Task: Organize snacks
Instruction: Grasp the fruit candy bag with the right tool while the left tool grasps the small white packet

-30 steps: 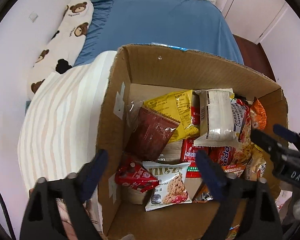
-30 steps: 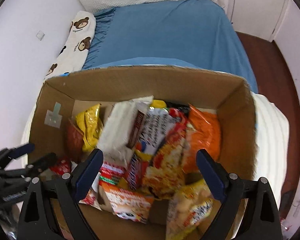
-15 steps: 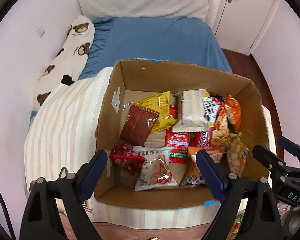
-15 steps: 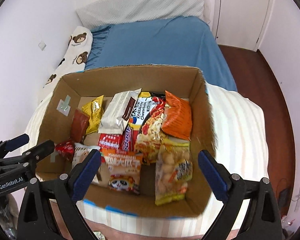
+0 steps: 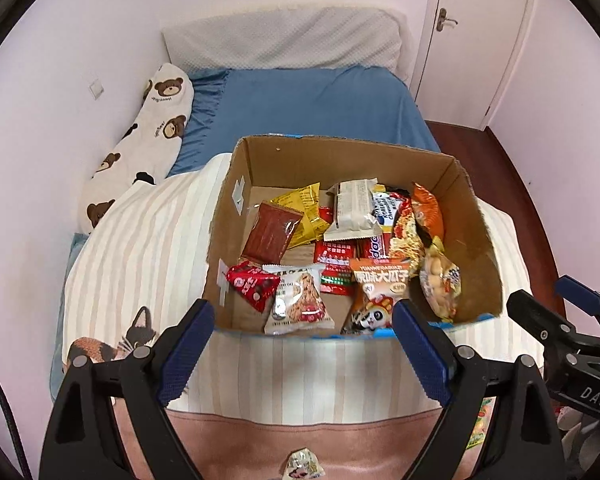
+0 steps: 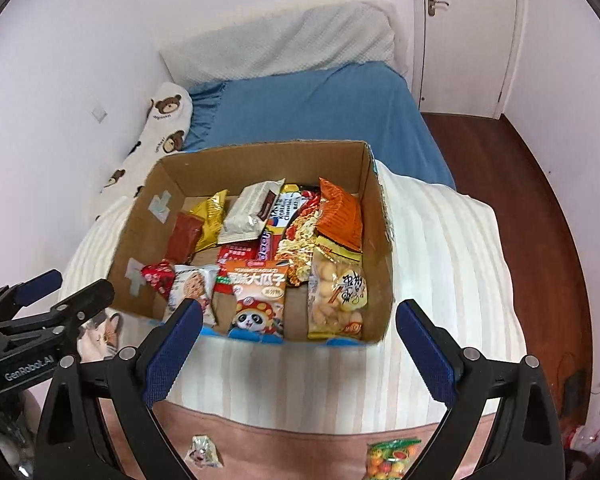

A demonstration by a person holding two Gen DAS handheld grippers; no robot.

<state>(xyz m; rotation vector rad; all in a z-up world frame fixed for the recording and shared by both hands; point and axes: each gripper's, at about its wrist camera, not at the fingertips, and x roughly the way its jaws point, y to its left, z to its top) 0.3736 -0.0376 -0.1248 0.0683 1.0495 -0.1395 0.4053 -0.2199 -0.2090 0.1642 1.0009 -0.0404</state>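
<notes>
While both my claws, left (image 5: 302, 334) and right (image 6: 298, 334), gape wide and empty, I see the box (image 5: 340, 160) full of snacks (image 5: 364, 256).

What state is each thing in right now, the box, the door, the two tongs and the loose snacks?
Cardboard box: open on top, holding many snack packets.
Door: shut.
Left tongs: open, holding nothing.
Right tongs: open, holding nothing.
Small silver packet: outside the box, lying on the pink cover.
Colourful candy bag: outside the box, on the pink cover.
</notes>
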